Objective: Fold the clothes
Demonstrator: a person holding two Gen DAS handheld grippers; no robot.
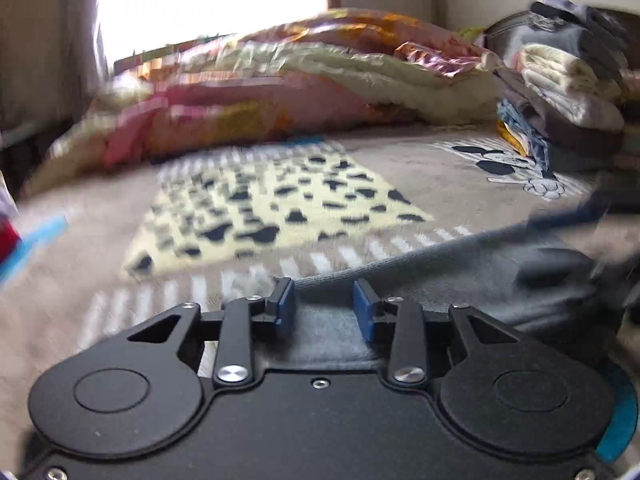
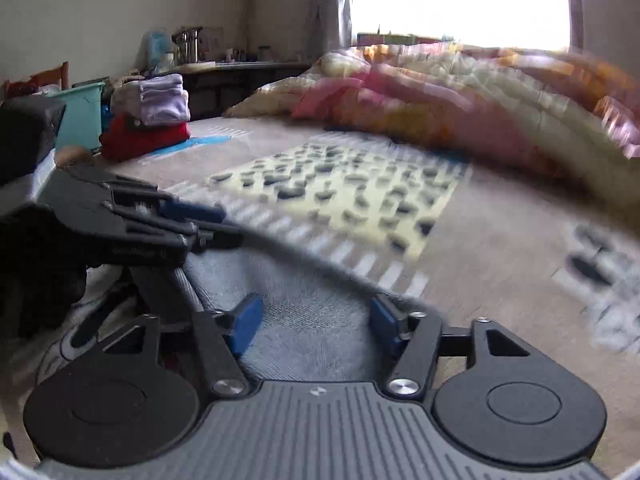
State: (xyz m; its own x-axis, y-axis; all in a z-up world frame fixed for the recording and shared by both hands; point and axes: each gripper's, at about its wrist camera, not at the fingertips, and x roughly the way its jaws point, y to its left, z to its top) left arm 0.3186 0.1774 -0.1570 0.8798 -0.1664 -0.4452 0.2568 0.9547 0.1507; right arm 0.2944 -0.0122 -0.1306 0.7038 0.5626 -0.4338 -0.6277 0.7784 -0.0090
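Note:
A grey knit garment [image 1: 460,264] lies on the bed in front of me. My left gripper [image 1: 324,304] is open, its blue pads either side of the garment's near edge. My right gripper [image 2: 316,320] is open too, with the same grey garment [image 2: 308,320] between its pads. In the right wrist view the left gripper [image 2: 192,220] shows at the left, low over the garment's edge. In the left wrist view the right gripper [image 1: 568,216] is a dark blur at the right.
A beige bedspread with a yellow black-spotted panel [image 1: 272,208] covers the bed. A rumpled pink and cream quilt [image 1: 280,92] lies at the back. Stacks of folded clothes [image 1: 560,80] stand at the right; a red and lilac stack [image 2: 148,120] and a teal bin [image 2: 80,116] at the left.

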